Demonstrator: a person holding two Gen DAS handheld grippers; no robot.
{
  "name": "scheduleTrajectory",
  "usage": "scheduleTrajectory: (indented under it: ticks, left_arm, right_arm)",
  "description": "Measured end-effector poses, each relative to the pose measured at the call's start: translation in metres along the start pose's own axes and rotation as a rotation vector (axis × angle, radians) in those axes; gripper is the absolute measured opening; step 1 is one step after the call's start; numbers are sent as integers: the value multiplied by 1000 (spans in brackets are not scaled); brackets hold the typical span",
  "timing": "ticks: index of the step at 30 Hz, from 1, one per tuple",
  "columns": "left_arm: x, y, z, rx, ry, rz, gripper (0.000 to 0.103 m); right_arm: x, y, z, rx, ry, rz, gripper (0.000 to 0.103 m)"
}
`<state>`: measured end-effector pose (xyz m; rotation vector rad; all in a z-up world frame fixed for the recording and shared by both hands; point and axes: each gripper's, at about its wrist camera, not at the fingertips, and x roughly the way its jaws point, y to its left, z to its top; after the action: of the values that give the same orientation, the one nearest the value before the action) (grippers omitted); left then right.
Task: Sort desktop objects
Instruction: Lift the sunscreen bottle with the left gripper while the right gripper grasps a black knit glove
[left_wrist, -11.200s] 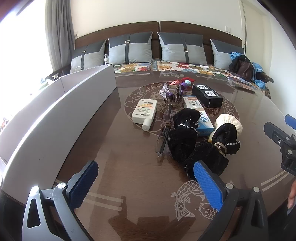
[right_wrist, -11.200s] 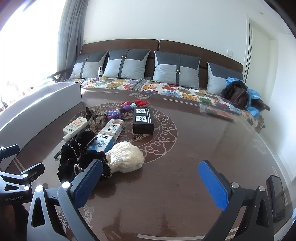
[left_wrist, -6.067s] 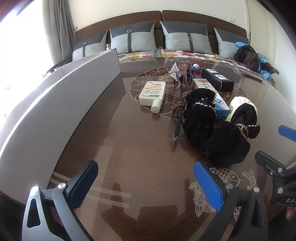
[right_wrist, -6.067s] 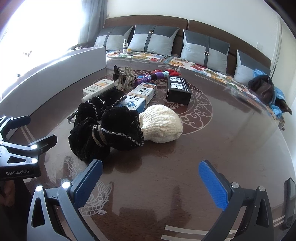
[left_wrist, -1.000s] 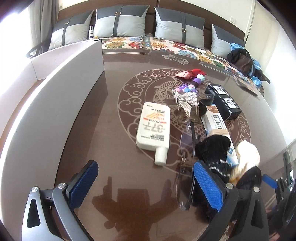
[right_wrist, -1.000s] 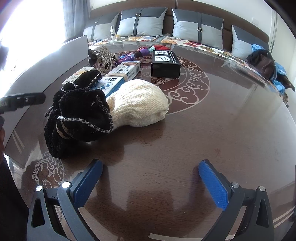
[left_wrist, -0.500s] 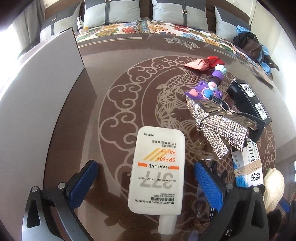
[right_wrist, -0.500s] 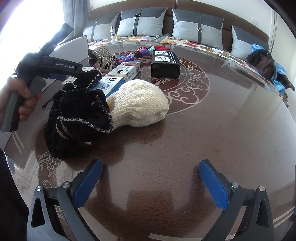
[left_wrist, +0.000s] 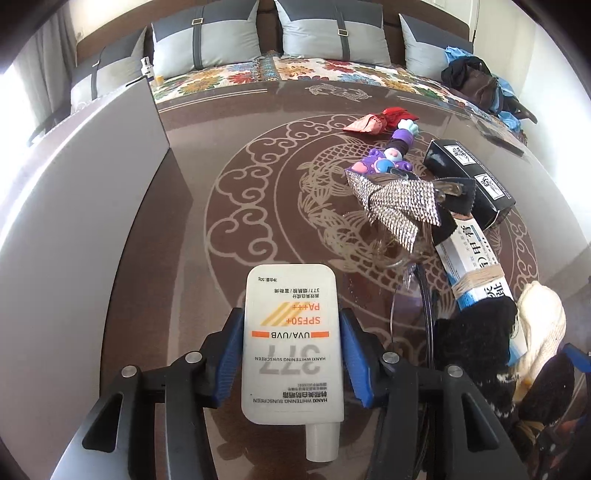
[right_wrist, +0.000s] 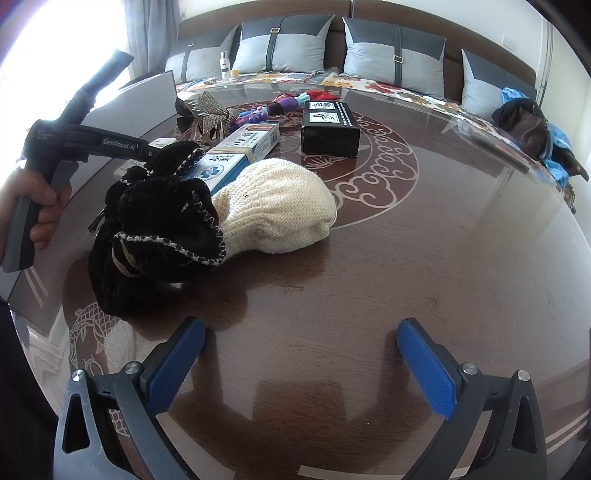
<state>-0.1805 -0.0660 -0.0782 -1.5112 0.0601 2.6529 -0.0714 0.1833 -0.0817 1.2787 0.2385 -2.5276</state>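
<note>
In the left wrist view my left gripper (left_wrist: 291, 352) is shut on a flat white sunscreen tube (left_wrist: 291, 339), its blue pads pressed on both long sides, cap toward me. The tube lies on the dark patterned table (left_wrist: 229, 206). In the right wrist view my right gripper (right_wrist: 301, 365) is open and empty above bare table, near a black velvet pouch (right_wrist: 159, 236) and a cream knit hat (right_wrist: 277, 210). The left gripper's handle shows in the right wrist view (right_wrist: 85, 142), its fingers hidden behind the pouch.
To the right of the tube lie a sequined bow clip (left_wrist: 399, 203), a purple toy (left_wrist: 388, 158), red cloth (left_wrist: 380, 120), a black box (left_wrist: 469, 181), a blue-white carton (left_wrist: 476, 273) and glasses (left_wrist: 424, 295). A grey bin wall (left_wrist: 81, 192) stands left. A sofa runs behind.
My left gripper has moved forward over the sunscreen tube and its jaws have closed onto the tube's sides. The right gripper has stayed put and open.
</note>
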Motion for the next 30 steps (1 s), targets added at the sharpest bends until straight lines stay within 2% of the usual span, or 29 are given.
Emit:
scheduleTrajectory:
  ticks: [4, 7, 9, 12, 15, 19, 22, 27, 30]
  left_arm:
    - [-22, 10, -37, -55, -10, 12, 51]
    - [-39, 19, -62, -105, -17, -4, 51]
    - [-51, 25, -78, -138, -34, -25, 51]
    - [-63, 30, -98, -162, -54, -39, 51]
    - [-70, 33, -114, -172, -71, -44, 51]
    - [-74, 35, -124, -178, -86, -70, 51]
    - [-78, 32, -124, -164, -103, -82, 51]
    - [-93, 32, -130, -152, -135, -93, 51]
    - [-98, 34, -130, -160, -150, -108, 51]
  right_arm:
    - [-1, -1, 0, -10, 5, 10, 103]
    - [-2, -9, 2, -31, 64, 24, 103]
    - [-8, -27, 0, 54, 71, 14, 103]
    - [-19, -63, -5, 263, 70, 89, 103]
    - [-28, -75, -9, 378, 88, 160, 103]
    - [-41, -42, -10, 413, 88, 320, 103]
    - [-31, -7, -3, 425, 109, 402, 103]
    - [-6, 24, 23, 510, 72, 335, 103]
    - [4, 40, 38, 508, 74, 343, 103]
